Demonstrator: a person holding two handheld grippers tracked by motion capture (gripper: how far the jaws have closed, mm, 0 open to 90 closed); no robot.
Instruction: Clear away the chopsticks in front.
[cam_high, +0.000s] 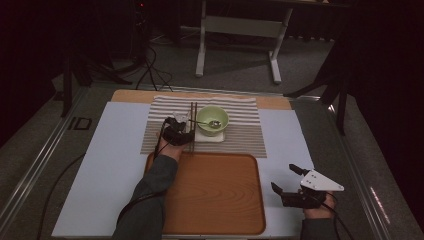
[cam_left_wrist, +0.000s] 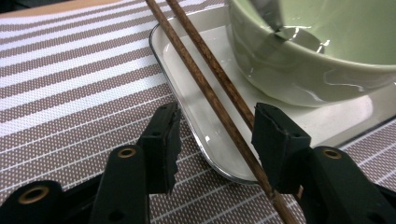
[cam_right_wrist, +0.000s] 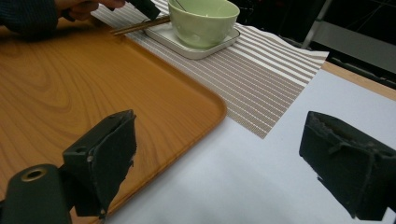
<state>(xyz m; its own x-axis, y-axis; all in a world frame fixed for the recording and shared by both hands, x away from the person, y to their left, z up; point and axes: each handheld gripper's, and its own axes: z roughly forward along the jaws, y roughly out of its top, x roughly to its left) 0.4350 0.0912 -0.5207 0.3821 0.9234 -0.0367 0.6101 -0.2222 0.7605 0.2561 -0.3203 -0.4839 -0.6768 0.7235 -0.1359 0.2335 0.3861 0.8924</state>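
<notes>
Left tool (cam_left_wrist: 212, 140), jaws apart, straddles the wooden chopsticks (cam_left_wrist: 205, 88) beside the green bowl (cam_left_wrist: 317, 51); next, clamp them. Right tool (cam_right_wrist: 219, 158) waits, jaws apart.

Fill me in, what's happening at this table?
A person works two handheld grippers. The left gripper straddles a pair of wooden chopsticks lying across the white dish under the green bowl; its fingers aren't pressing yet. The right gripper hangs open beside the wooden tray.
</notes>
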